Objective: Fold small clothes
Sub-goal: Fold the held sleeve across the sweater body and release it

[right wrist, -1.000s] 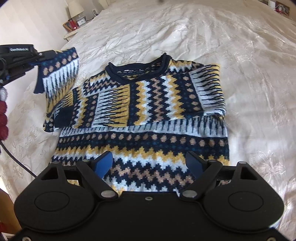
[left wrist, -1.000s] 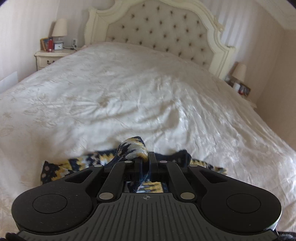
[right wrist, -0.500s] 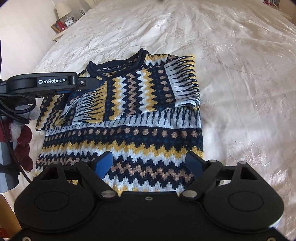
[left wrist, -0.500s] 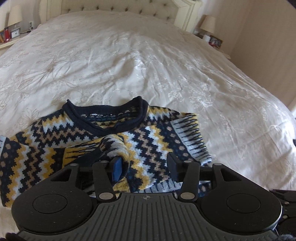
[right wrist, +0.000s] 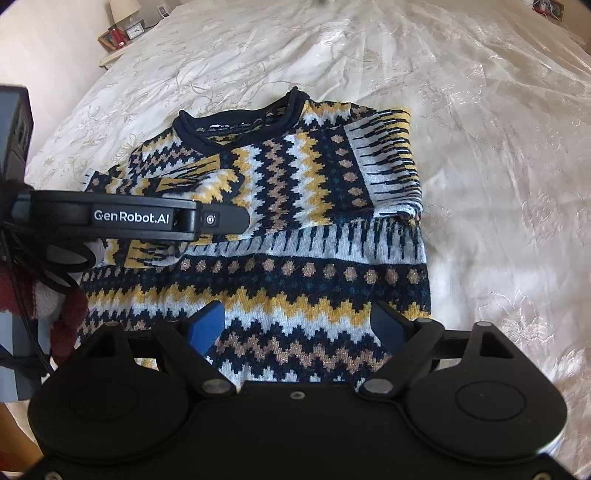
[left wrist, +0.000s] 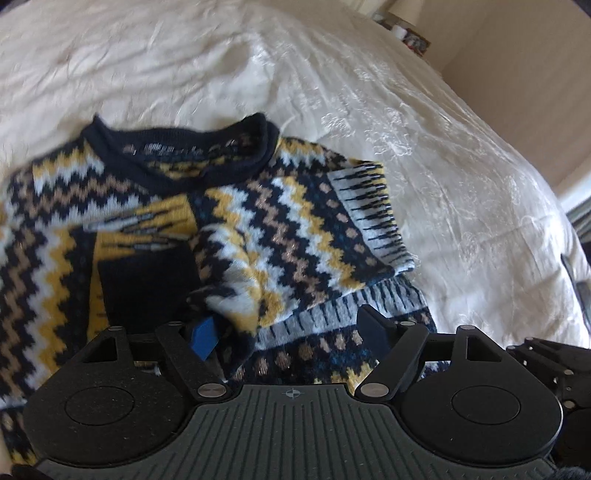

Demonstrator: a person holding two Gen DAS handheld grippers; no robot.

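Observation:
A small knitted sweater with navy, yellow, white and tan zigzags lies flat on the bed, neck away from me, both sleeves folded across the chest. It also shows in the left wrist view. My left gripper is open just over the left sleeve cuff, which lies bunched against its left finger. Seen from the right wrist, the left gripper hovers over the sweater's left side. My right gripper is open and empty above the sweater's hem.
The cream bedspread surrounds the sweater on all sides. A nightstand with a lamp, clock and photo frame stands at the far left. Another nightstand is at the far right. A dark cable hangs at the left.
My left gripper carried the left sleeve across the sweater's chest, opened and let it go. The right gripper stayed open over the hem.

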